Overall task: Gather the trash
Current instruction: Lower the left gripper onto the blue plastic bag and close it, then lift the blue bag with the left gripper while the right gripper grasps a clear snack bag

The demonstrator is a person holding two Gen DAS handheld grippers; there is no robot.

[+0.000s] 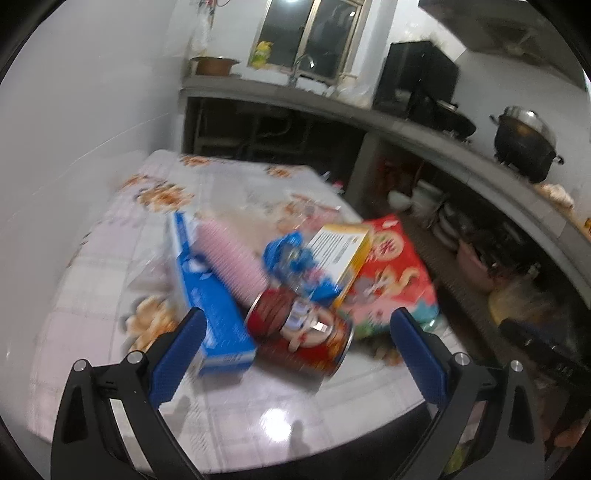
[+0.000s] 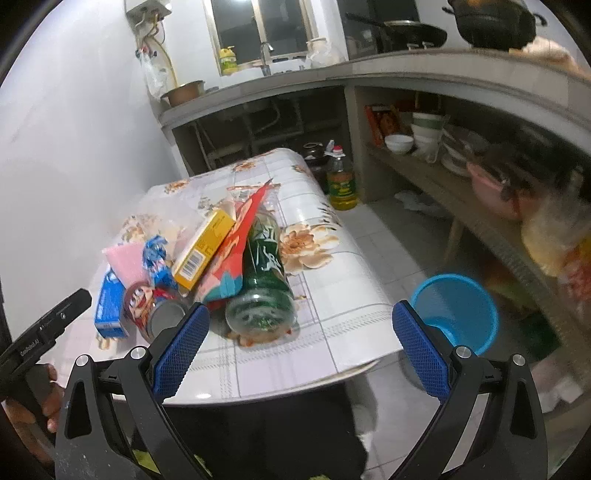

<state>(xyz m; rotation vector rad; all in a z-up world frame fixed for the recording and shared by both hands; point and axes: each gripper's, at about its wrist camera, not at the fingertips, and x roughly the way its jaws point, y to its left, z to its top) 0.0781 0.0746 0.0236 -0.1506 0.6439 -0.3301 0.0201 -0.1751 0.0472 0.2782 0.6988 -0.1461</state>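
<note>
Left claw (image 1: 297, 325) spread wide, nothing between its blue pads, hovering over the near edge of the desk (image 1: 110, 280) and facing the trash pile; left view is motion-blurred. Right claw (image 2: 301, 321) likewise spread wide and empty, above the near desk edge. Nearest to the left claw: a red drink can (image 1: 303, 332) with a cartoon face, lying on its side, touching a blue carton (image 1: 210, 306) on its left. A pink ribbed piece (image 1: 232, 254) rests on the carton and leans against the can. Behind the can, a crumpled blue wrapper (image 1: 291, 258), then a yellow box (image 1: 341, 251) tilted against a red snack bag (image 1: 391, 273) at the right of the pile. In the right view a green glass bottle (image 2: 264, 266) lies on its side just in front of the right claw, base toward the camera, with the red bag propped along its left flank. All trash sits in one cluster on the floral tablecloth. A blue waste bin (image 2: 458, 310) stands on the floor right of the desk, well apart from the pile. Farther off, an oil bottle (image 2: 341, 181) on the floor past the desk's far corner; beyond it, a concrete counter (image 2: 369, 70) with a wok (image 2: 413, 33).
</note>
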